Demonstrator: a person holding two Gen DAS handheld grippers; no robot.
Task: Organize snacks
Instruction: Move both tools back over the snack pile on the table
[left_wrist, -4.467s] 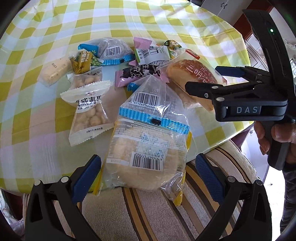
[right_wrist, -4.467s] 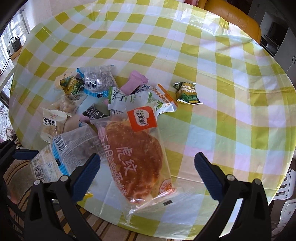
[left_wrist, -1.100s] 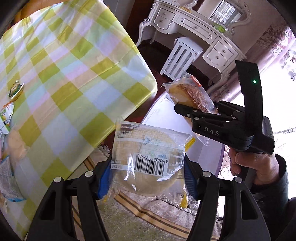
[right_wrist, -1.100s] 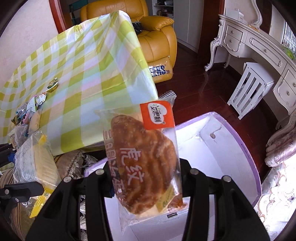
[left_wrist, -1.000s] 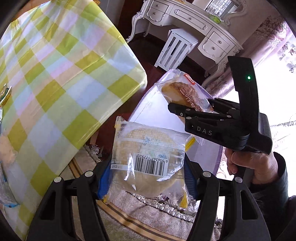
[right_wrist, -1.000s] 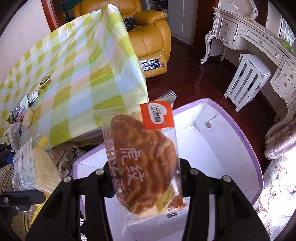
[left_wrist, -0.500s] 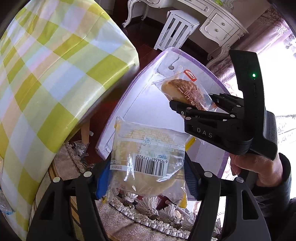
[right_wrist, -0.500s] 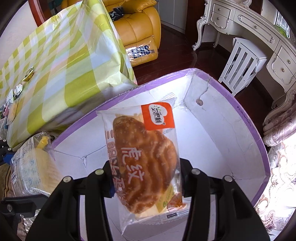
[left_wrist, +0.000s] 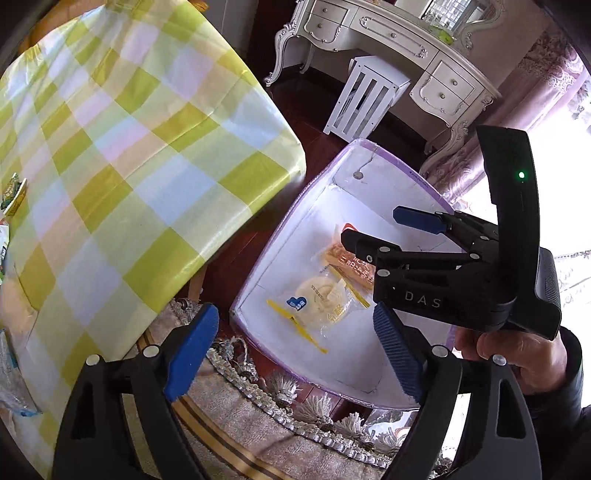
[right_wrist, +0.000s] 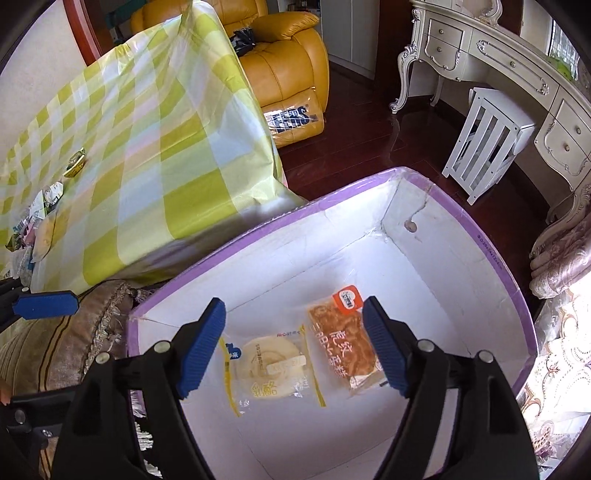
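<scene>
A white box with a purple rim (right_wrist: 491, 258) stands on the floor beside the table; it also shows in the left wrist view (left_wrist: 384, 162). Two bagged breads lie on its bottom: a pale round cake (right_wrist: 273, 363) and a brown tiger-skin bread with an orange label (right_wrist: 341, 343). Both also show in the left wrist view, the cake (left_wrist: 321, 299) and the brown bread (left_wrist: 347, 264). My left gripper (left_wrist: 295, 347) is open and empty above the box's near edge. My right gripper (right_wrist: 293, 343) is open and empty above the two bags.
The table with a yellow-green checked cloth (left_wrist: 122, 155) is at left, with several snack packets at its far left (right_wrist: 44, 206). A fringed striped cushion (left_wrist: 236, 424) lies below. A yellow armchair (right_wrist: 288, 74), a white stool (right_wrist: 487, 144) and a white dresser (left_wrist: 406, 48) stand behind.
Both grippers have opened and let go of their bags. The pale cake and the brown bread now lie on the bottom of the box.
</scene>
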